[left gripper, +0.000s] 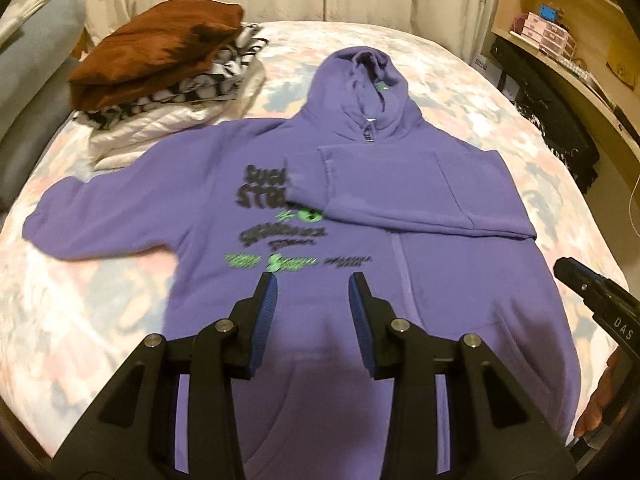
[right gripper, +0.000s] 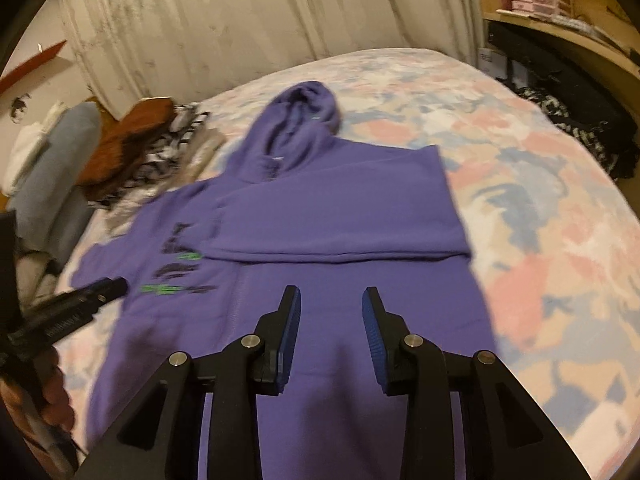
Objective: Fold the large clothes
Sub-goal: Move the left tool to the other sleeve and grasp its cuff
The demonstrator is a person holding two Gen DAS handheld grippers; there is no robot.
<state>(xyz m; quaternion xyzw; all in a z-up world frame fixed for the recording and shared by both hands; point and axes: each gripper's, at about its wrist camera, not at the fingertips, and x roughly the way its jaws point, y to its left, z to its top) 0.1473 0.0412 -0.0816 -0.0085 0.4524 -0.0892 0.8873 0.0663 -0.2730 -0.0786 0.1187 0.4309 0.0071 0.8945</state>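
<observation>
A purple hoodie (left gripper: 352, 208) with black and green print lies flat on the bed, hood at the far end. Its right sleeve (left gripper: 400, 188) is folded across the chest; the other sleeve (left gripper: 92, 220) stretches out to the left. My left gripper (left gripper: 313, 285) hovers above the hoodie's lower front, jaws open, nothing between the blue pads. In the right wrist view the hoodie (right gripper: 340, 240) shows the same fold, and my right gripper (right gripper: 331, 298) hangs open over its lower part, empty. The right gripper's tip (left gripper: 568, 270) shows at the right edge of the left wrist view.
A stack of folded clothes (left gripper: 160, 80), brown on top, sits at the bed's far left. The floral bedspread (left gripper: 500, 112) surrounds the hoodie. A grey cushion (left gripper: 36, 80) lies left. Wooden shelves with small boxes (left gripper: 548, 32) and dark clothes (left gripper: 560, 128) stand right. Curtains hang behind.
</observation>
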